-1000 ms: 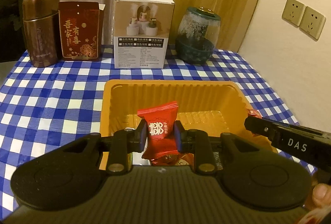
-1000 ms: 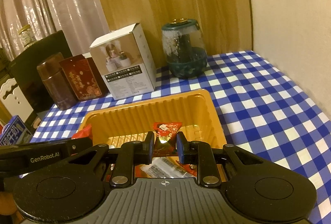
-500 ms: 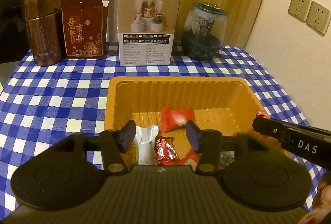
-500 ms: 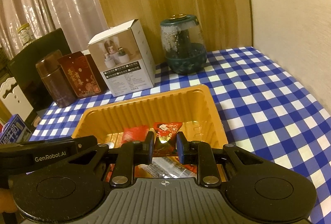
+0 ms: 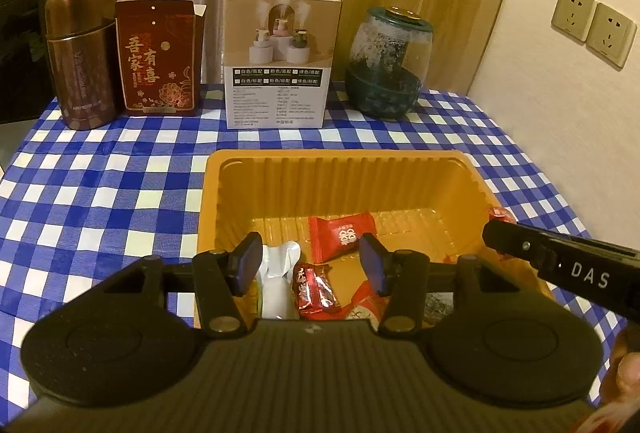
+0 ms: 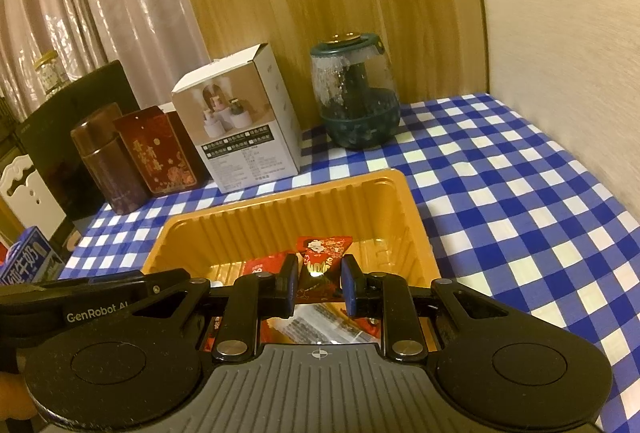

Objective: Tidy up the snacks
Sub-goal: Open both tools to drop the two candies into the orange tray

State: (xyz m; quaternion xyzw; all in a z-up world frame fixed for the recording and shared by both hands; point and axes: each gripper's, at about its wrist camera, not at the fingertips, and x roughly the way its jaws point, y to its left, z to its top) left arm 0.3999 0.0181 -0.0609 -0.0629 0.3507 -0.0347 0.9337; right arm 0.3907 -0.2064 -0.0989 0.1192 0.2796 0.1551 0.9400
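An orange plastic tray point(image 5: 340, 169) sits on the blue checked tablecloth and holds several wrapped snacks. My left gripper point(image 5: 310, 265) is open and empty above the tray's near end. A red candy packet point(image 5: 342, 235) lies on the tray floor just beyond it, with a white packet point(image 5: 278, 265) and a small dark red candy point(image 5: 314, 287) below the fingers. My right gripper point(image 6: 319, 283) is shut on a red patterned candy packet point(image 6: 322, 253) and holds it over the tray point(image 6: 280, 209). The right gripper's finger also shows at the right in the left wrist view point(image 5: 560, 261).
Along the back stand a brown tin point(image 5: 82, 57), a dark red gift box point(image 5: 158, 57), a white carton point(image 5: 280, 53) and a green glass jar point(image 5: 386, 65). A wall with sockets point(image 5: 592, 25) is to the right. A blue milk carton point(image 6: 28, 261) is at far left.
My left gripper opened and let go of the red candy packet, which now lies in the tray. My right gripper keeps hold of its packet and has lifted slightly.
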